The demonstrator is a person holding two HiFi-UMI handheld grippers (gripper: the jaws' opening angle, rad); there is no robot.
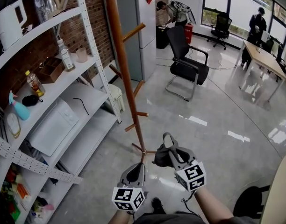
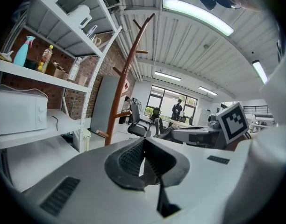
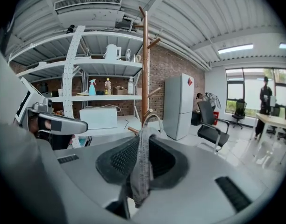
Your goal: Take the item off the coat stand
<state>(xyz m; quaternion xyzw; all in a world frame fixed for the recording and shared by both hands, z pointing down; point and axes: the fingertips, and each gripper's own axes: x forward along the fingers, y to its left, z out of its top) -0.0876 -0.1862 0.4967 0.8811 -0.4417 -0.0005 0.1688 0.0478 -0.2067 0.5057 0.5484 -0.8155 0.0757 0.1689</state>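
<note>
Two tongs reach forward over the glossy floor (image 1: 218, 125). At the far left a white shelf rack (image 1: 56, 84) lines the brick wall, with a spray bottle (image 1: 19, 108) at the front edge of its middle shelf. Just right of the rack stands the wooden coat stand (image 1: 124, 64), its pegs bare. The left gripper (image 2: 144, 141) is clenched, pads meeting at the tips with nothing between them. Beside it, the right gripper (image 3: 143, 141) grasps a grey cloth item (image 3: 142, 171), a fold pinched between the pads and a loop strap rising past the tips. The item hangs off the pegs, just right of the stand's foot. Further right are a black office chair (image 1: 187, 64) and a desk (image 1: 264, 59).
</note>
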